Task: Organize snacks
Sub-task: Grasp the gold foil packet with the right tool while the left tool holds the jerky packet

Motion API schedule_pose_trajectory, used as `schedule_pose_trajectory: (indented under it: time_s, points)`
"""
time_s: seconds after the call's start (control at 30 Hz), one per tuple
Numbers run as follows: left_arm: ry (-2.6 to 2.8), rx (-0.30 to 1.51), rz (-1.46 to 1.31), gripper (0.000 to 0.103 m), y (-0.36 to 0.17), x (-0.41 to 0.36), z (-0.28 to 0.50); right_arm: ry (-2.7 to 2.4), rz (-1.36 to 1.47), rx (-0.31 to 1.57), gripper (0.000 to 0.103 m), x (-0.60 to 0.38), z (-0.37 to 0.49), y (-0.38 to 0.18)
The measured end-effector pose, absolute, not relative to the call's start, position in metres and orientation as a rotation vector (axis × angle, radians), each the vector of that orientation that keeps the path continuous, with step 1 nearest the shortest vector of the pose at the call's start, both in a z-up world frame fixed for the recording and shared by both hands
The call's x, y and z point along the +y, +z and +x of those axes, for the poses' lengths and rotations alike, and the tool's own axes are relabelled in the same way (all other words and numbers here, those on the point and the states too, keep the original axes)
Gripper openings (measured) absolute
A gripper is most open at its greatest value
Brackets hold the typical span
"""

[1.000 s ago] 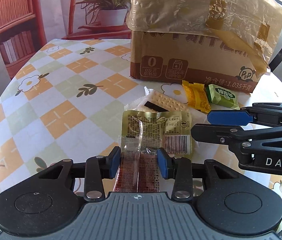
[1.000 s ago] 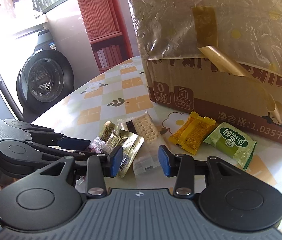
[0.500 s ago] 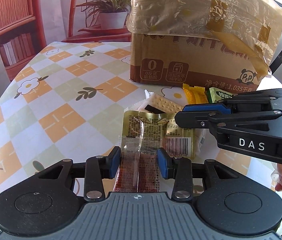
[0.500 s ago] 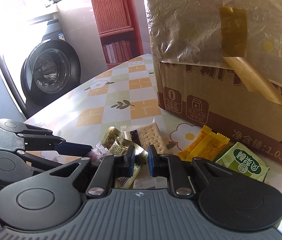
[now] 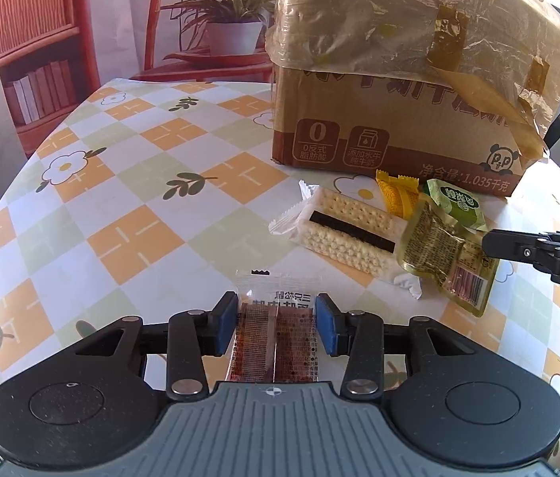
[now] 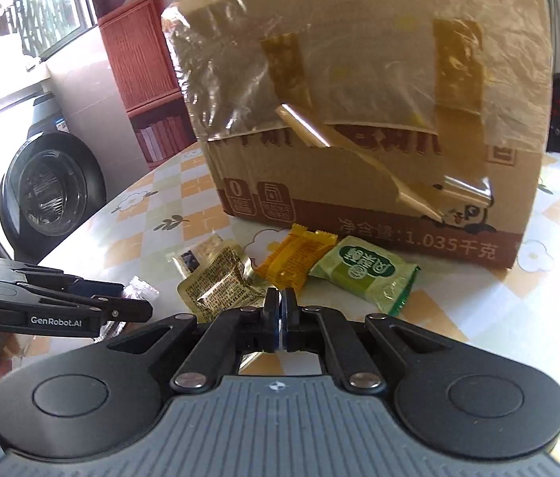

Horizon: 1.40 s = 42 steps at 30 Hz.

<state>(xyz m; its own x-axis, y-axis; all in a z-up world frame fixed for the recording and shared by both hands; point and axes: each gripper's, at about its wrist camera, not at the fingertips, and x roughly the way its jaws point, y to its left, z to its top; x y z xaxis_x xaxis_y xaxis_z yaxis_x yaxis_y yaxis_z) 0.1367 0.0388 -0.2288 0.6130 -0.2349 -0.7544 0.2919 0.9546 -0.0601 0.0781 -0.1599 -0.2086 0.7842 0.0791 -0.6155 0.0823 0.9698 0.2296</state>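
Observation:
My left gripper (image 5: pixel 276 326) has its blue pads on both side edges of a red-brown snack in a clear wrapper (image 5: pixel 276 357), low over the table; its jaws are opening slightly. My right gripper (image 6: pixel 281 310) is shut on a corner of a gold foil packet (image 6: pixel 220 282). In the left wrist view that gold foil packet (image 5: pixel 438 254) hangs tilted from the right gripper (image 5: pixel 490 246) at the right. A cracker packet (image 5: pixel 343 226), a yellow packet (image 5: pixel 397 194) and a green packet (image 5: pixel 458 206) lie in front of a cardboard box (image 5: pixel 399 99).
The taped cardboard box (image 6: pixel 359 119) fills the back of the checked tablecloth (image 5: pixel 121 198). A potted plant (image 5: pixel 232 20) and a red shelf stand behind the table. A washing machine (image 6: pixel 49 190) is off to the left. A person's hand grips each handle.
The right gripper closed on the gold packet and pulled it right, off the red-brown snack, toward the cracker packet. The left gripper kept still, its pads a touch wider.

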Motion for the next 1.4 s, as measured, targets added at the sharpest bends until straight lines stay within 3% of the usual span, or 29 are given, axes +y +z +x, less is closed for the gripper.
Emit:
schedule_pose_trajectory:
  time_s: [0.17,0.2,0.27,0.47,1.1,1.23,1.33,1.4]
  points:
    - [-0.296,0.865,0.061,0.046,-0.228,0.040,0.139,-0.071,0.339,0.748,0.014,-0.179,0.065,-0.219]
    - [-0.295,0.862,0.059,0.047,-0.226,0.041,0.139,-0.065,0.322,0.736,0.020,-0.178,0.064,-0.217]
    - [-0.300,0.851,0.051,0.048,-0.222,0.043,0.138,-0.064,0.284,0.725,0.045,-0.176,0.065,-0.213]
    - [-0.333,0.792,0.039,0.053,-0.203,0.054,0.129,0.112,0.033,0.689,0.064,-0.148,0.075,-0.210]
    - [-0.314,0.817,0.115,0.054,-0.217,0.053,0.111,0.197,-0.052,0.726,0.085,-0.138,0.101,-0.231]
    - [-0.315,0.828,0.122,0.054,-0.220,0.051,0.110,0.214,-0.053,0.732,0.091,-0.138,0.102,-0.231]
    - [-0.307,0.836,0.120,0.054,-0.222,0.051,0.111,0.235,-0.062,0.754,0.102,-0.135,0.104,-0.233]
    - [-0.304,0.839,0.116,0.054,-0.223,0.051,0.111,0.235,-0.069,0.758,0.103,-0.133,0.105,-0.233]
